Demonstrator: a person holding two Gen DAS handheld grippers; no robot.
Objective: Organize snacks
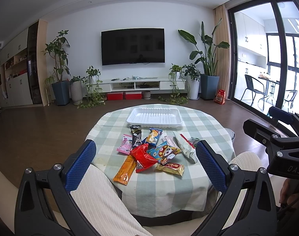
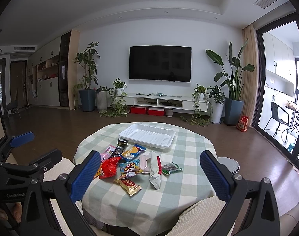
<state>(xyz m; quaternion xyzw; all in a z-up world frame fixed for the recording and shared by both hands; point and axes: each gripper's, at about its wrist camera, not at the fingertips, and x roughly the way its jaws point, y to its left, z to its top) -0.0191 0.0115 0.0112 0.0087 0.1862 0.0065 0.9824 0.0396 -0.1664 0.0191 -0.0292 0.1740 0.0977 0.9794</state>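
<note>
Black frames, blue textured pads (image 1: pixel 81 165), silver screws, cream ribbed trousers (image 1: pixel 102 202).

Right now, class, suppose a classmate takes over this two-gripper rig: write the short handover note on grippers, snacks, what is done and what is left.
Left gripper: open, empty, held over the near table edge.
Right gripper: open, empty, alongside it.
The ribbed white plastic tray sits empty at the far side of the green-and-white checked tablecloth.
All snacks lie in a loose pile in front of it: the red crinkled packet, long orange packet, gold wrapped bar, blue cartoon-bear packet, pink packet and others.
Done: nothing moved yet.
Left: probably every packet goes into the tray.
</note>
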